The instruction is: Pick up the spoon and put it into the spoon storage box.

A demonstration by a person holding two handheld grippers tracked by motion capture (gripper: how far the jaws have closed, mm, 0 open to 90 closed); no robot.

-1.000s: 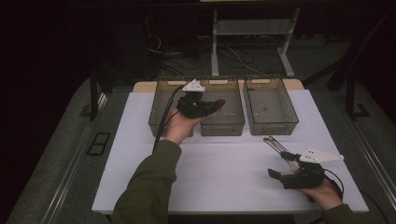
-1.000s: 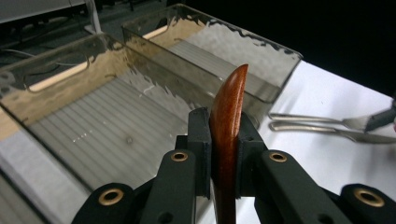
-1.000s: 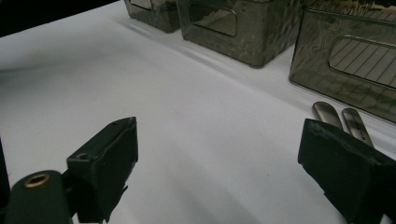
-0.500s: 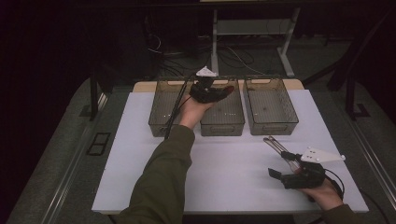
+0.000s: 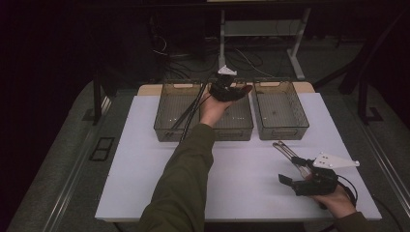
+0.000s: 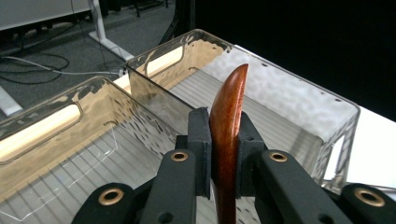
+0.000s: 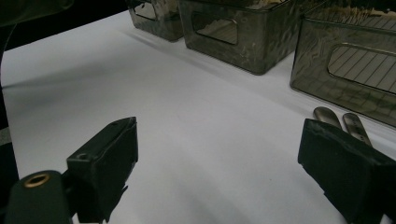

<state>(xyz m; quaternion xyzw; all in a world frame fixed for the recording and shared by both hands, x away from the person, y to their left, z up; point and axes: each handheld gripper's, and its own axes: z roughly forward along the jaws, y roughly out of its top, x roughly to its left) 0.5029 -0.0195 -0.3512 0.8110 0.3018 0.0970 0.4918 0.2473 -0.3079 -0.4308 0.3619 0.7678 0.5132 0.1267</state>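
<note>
While clamping a wooden piece point(image 6: 228, 126), left tool point(image 6: 219, 154) overhangs bins.

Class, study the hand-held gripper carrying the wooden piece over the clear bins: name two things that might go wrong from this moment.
1. The left hand-held gripper pinches the wooden piece by its thin edge, low down; it may pivot or slip out before release.
2. It hangs close to the wall between the middle bin and the right bin, so a drop might strike the rim or land in the wrong bin.
</note>
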